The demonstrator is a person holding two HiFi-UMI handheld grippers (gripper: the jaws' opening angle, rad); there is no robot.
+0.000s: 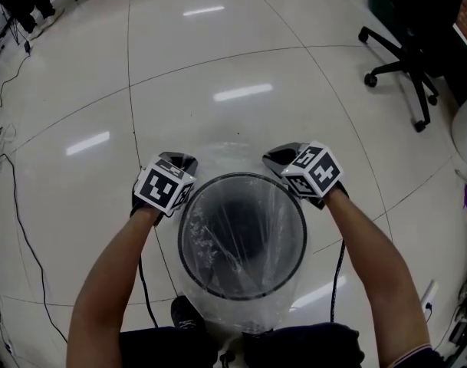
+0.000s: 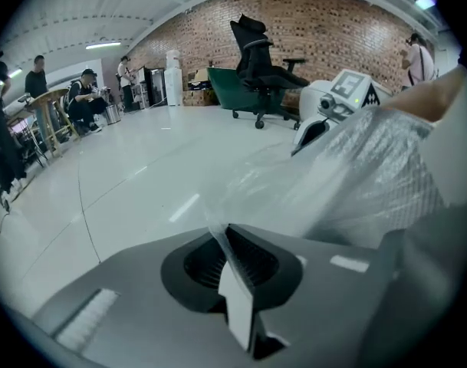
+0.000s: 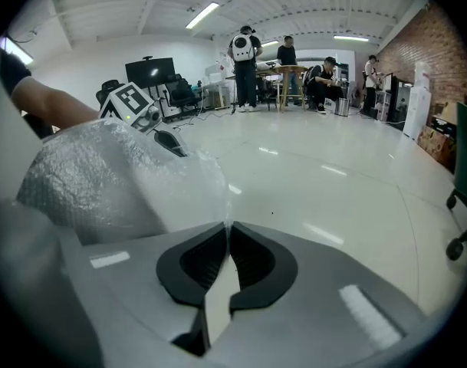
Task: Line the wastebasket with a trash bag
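A round dark wastebasket (image 1: 189, 263) stands on the floor between the person's feet. A clear trash bag (image 1: 237, 156) is stretched over its mouth and hangs down into it. My left gripper (image 1: 189, 162) is shut on the bag's edge at the far left of the rim; the film runs up from between its closed jaws (image 2: 221, 232) and spreads right as the trash bag (image 2: 356, 182). My right gripper (image 1: 273, 158) is shut on the bag's edge at the far right of the rim, with the film pinched in its jaws (image 3: 225, 228) and the trash bag (image 3: 118, 179) billowing left.
Glossy white tiled floor lies all round. A black office chair (image 1: 406, 67) stands at the far right, black cables (image 1: 11, 182) trail along the left. Several people (image 3: 283, 71) stand and sit at a tall table far across the room.
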